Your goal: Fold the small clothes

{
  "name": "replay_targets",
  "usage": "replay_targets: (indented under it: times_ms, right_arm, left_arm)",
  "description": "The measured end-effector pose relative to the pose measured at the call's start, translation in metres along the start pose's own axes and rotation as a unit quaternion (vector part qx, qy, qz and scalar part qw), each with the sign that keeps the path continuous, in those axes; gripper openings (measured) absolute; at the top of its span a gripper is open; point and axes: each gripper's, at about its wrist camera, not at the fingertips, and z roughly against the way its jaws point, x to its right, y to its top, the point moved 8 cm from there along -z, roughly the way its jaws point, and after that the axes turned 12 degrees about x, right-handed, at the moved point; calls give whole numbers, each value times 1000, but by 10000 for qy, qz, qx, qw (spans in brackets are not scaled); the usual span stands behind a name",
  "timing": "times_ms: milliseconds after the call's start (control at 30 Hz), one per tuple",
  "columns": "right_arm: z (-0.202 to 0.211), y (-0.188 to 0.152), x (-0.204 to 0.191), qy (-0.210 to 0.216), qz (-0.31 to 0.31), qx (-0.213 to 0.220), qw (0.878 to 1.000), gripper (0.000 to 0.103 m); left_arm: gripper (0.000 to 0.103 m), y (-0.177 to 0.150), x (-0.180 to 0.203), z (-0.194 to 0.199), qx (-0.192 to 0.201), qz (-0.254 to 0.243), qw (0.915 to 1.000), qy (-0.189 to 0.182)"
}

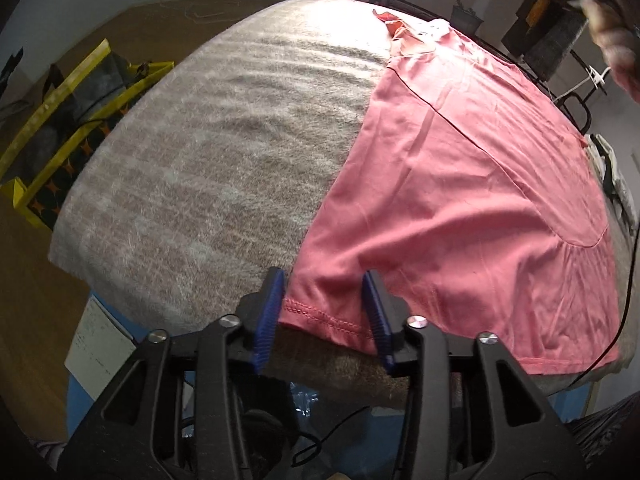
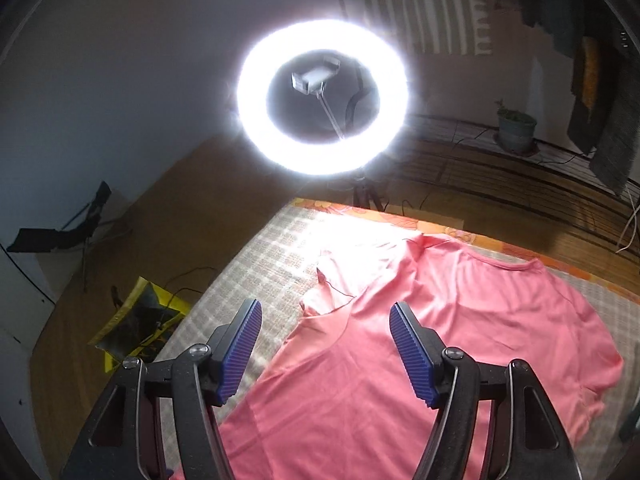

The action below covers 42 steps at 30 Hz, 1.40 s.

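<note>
Ring light glare (fisheye-warped) — dim edges

The shirt is a flat salmon pink all over, its hem stitched in the same pink. Under it the blanket is a beige-grey weave crossed by pale whitish lines in a faint check. At its far edge runs an orange border with a paler floral print (hard to read in the glare). Both the left gripper and the right gripper are black with ribbed blue pads. On the brown floor lies a yellow bag with a dark panel. The ring light glows white.
</note>
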Motion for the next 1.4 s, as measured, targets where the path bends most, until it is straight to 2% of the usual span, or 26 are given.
replay_targets:
  times_ms: [67, 167, 233, 300, 367, 567, 800, 867, 900, 933, 967, 1000, 1067, 1133, 1167, 1400]
  right_arm:
    - [-21, -3, -4, 76, -28, -159, 9998, 65]
    - [-59, -13, -13, 166, 29, -434, 9989, 62]
    - [-85, -21, -21, 181, 62, -602, 9980, 62]
    - [-114, -28, -30, 200, 117, -781, 9967, 62]
    - [-140, -33, -35, 144, 214, -904, 9956, 62]
    - [-210, -37, -29, -493, 541, -1187, 9902, 62]
    - [-265, -45, -9, -1216, 739, -1514, 9782, 61]
    - [-275, -51, -4, -1350, 777, -1612, 9746, 54]
    - [-277, -51, -3, -1398, 810, -1576, 9742, 45]
    - [-276, -50, -5, -1400, 843, -1495, 9752, 30]
    - [-276, -48, -8, -1385, 883, -1433, 9760, 19]
    - [-277, -47, -11, -1412, 937, -1425, 9752, 2]
    - [-274, -43, -19, -1395, 993, -1371, 9757, 1]
    - [-262, -31, -36, -903, 845, -1039, 9869, 1]
    - [-257, -25, -43, -837, 887, -914, 9883, 1]
    - [-254, -31, -41, -978, 1118, -1008, 9838, 0]
  left_arm:
    - [34, 0, 0, -1, 27, -61, 10000, 30]
    - [15, 1, 1, -2, 94, -172, 9998, 51]
    - [8, 2, 1, -2, 113, -142, 9998, 7]
    - [5, 4, -1, -3, 114, -39, 9999, -37]
    - [2, 4, -5, -3, 118, 96, 9999, -79]
    - [0, 5, -16, 1, 130, 486, 9984, -249]
    - [0, 4, -23, 0, 89, 709, 9967, -375]
    - [0, 5, -21, 1, 129, 618, 9973, -372]
    - [0, 5, -22, 2, 145, 586, 9975, -364]
    - [0, 5, -22, 2, 155, 562, 9976, -365]
    - [0, 5, -22, 3, 155, 597, 9973, -409]
    - [0, 4, -24, 5, 163, 619, 9970, -437]
    - [0, 3, -27, 10, 200, 668, 9966, -448]
    - [0, 3, -28, 13, 246, 713, 9961, -465]
    - [0, 4, -28, 14, 273, 716, 9959, -486]
    - [0, 5, -26, 19, 268, 843, 9941, -626]
